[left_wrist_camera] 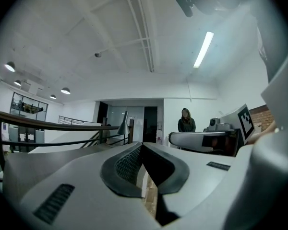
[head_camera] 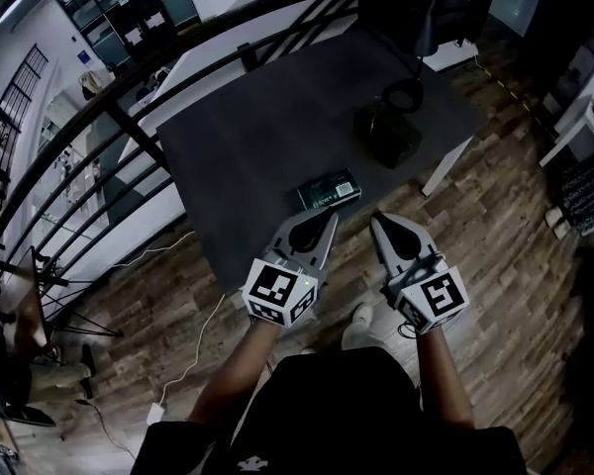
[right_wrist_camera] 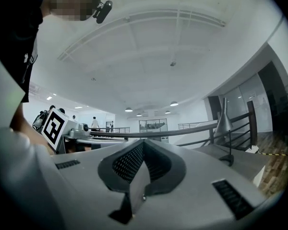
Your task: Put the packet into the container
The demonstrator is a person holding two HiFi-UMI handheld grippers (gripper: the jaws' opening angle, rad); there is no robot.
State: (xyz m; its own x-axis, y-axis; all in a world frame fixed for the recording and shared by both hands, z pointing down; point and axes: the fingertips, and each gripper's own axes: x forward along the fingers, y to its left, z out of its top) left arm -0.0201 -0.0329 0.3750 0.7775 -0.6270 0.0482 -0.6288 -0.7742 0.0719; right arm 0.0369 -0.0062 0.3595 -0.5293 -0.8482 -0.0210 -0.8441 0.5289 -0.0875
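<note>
A green packet (head_camera: pixel 329 190) lies flat near the front edge of the dark grey table (head_camera: pixel 247 146). Farther back on the right stands a dark container (head_camera: pixel 388 132). My left gripper (head_camera: pixel 330 218) is held just in front of the packet, below the table's front edge, jaws shut and empty. My right gripper (head_camera: pixel 379 220) hangs beside it to the right, also shut with nothing in it. In the left gripper view (left_wrist_camera: pixel 142 144) and the right gripper view (right_wrist_camera: pixel 143 142) the jaws meet at the tips and point up toward the ceiling; neither packet nor container shows there.
A desk lamp with a round base (head_camera: pixel 404 95) stands behind the container. A dark curved railing (head_camera: pixel 129 117) runs past the table's left and far sides. The floor is wood planks (head_camera: pixel 495 236), with a white cable (head_camera: pixel 193 354) at the left. A person (left_wrist_camera: pixel 186 121) stands far off.
</note>
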